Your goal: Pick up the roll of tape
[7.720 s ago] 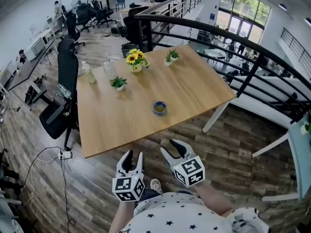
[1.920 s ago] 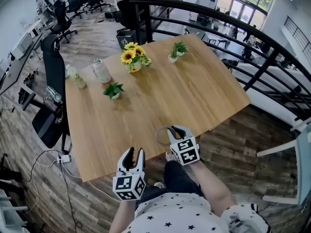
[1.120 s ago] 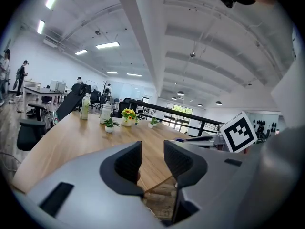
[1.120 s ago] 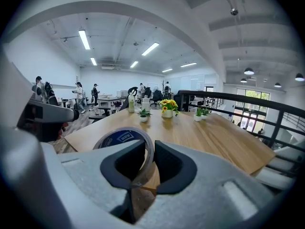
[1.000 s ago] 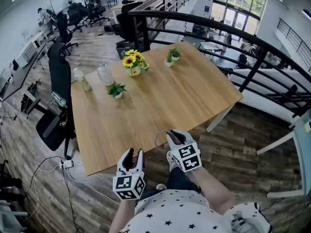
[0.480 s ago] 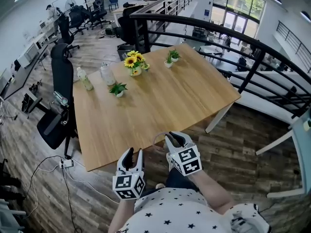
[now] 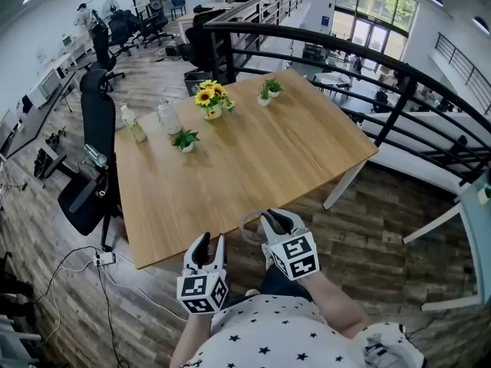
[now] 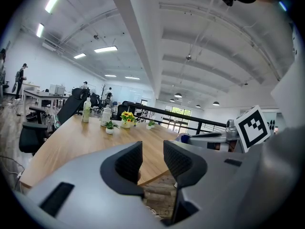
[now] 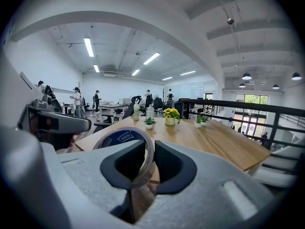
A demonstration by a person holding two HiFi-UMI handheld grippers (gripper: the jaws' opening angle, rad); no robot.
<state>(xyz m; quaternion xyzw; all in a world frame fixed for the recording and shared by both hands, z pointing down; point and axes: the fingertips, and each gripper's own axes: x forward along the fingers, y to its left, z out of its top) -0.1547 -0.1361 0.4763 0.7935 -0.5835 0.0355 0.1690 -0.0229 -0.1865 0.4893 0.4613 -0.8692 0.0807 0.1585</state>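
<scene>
Right gripper (image 7: 268, 219) is clamped on the tape (image 7: 247, 228). The right gripper view shows one jaw inside the ring and one outside, pinching the wall of the roll, which stands upright on edge between them. The tape is in the air by the near edge of the table (image 7: 253, 159), close in front of the person, and nothing supports it but the jaws. Left gripper (image 7: 207, 244) is held low beside the right one. Its jaws are a little apart with nothing between them, only table edge and floor showing through the gap, so it plays no part in the grip. The rest of the tabletop is untouched: sunflowers (image 7: 211, 95), small plants and two bottles stand at the far side, well apart from the tape. Judgement: the pick-up is essentially done, with the roll grasped and lifted off the wood. What's left, if anything, is to keep it steady and carry it clear. The grip is on a thin wall only, so the roll could pivot or slip if jolted.
</scene>
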